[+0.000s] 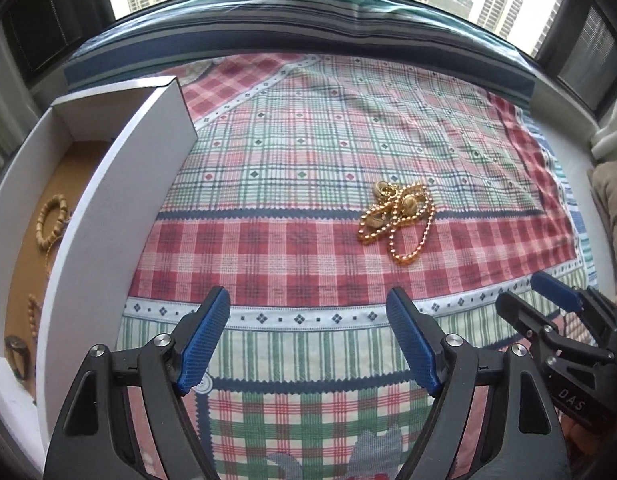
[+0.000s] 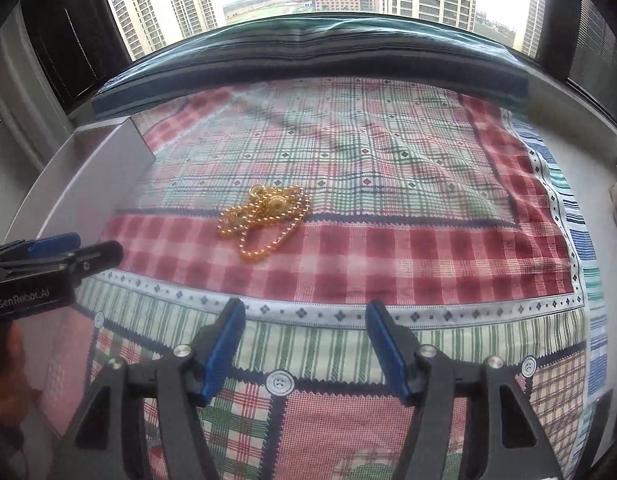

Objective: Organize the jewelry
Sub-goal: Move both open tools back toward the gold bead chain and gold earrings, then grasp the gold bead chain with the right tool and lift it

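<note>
A tangled gold chain [image 1: 394, 216] lies on the red check band of a plaid cloth [image 1: 308, 140], ahead of both grippers and well apart from them. The left gripper [image 1: 308, 344] hovers over the cloth with its fingers [image 1: 206, 340] wide and empty, and the right gripper [image 2: 304, 350] beside it also has its fingers [image 2: 388, 354] apart with nothing between them. At the left stands a white box [image 1: 120, 200] holding a bead bracelet [image 1: 51, 220] and other small pieces.

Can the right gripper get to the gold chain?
Probably yes. The right gripper is open and empty, and only bare cloth lies between it and the gold chain.
</note>
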`<move>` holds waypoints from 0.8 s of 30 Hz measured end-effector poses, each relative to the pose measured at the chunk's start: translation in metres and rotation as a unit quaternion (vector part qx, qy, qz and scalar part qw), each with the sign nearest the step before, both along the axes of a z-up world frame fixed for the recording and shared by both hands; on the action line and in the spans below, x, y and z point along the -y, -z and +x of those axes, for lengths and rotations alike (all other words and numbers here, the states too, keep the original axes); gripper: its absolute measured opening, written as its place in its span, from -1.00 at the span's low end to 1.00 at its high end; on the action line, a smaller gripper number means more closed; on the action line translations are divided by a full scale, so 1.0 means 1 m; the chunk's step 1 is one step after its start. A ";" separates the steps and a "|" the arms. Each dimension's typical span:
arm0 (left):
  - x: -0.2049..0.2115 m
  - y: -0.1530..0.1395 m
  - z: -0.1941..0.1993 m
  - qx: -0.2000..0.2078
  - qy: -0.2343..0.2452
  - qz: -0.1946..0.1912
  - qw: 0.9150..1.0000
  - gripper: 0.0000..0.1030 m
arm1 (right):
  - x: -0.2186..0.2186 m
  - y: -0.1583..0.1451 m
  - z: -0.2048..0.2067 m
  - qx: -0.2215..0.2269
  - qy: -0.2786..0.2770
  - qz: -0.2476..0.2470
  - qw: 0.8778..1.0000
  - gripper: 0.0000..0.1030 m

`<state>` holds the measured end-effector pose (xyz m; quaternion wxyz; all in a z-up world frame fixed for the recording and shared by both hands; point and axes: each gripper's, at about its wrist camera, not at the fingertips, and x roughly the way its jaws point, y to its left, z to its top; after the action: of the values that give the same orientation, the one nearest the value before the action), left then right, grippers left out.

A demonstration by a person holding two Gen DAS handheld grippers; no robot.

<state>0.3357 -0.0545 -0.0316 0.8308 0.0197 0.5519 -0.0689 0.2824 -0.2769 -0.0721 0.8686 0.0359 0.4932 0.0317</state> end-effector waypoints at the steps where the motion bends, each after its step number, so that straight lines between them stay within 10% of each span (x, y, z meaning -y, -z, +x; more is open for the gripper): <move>1: -0.003 0.000 -0.001 -0.001 -0.006 0.000 1.000 0.58 | -0.003 0.002 0.008 0.001 -0.007 0.011 1.000 0.24; 9: -0.031 0.017 -0.017 -0.024 -0.038 0.011 0.999 0.58 | -0.043 0.047 0.088 -0.025 -0.027 0.067 0.997 -0.26; 15: -0.052 0.031 -0.025 -0.044 -0.050 0.022 0.998 0.58 | -0.069 0.083 0.115 -0.041 -0.017 0.021 0.999 -0.59; 16: -0.054 0.032 -0.025 -0.045 -0.051 0.023 0.997 0.58 | -0.071 0.083 0.114 -0.037 -0.018 0.014 0.999 -0.85; 24: -0.054 0.032 -0.028 -0.048 -0.040 0.025 0.998 0.58 | -0.032 0.011 0.075 -0.005 -0.002 0.060 0.998 -0.84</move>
<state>0.3079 -0.0002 -0.0636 0.8048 0.0151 0.5929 -0.0226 0.3574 -0.2448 -0.0834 0.8621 0.0875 0.4952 0.0627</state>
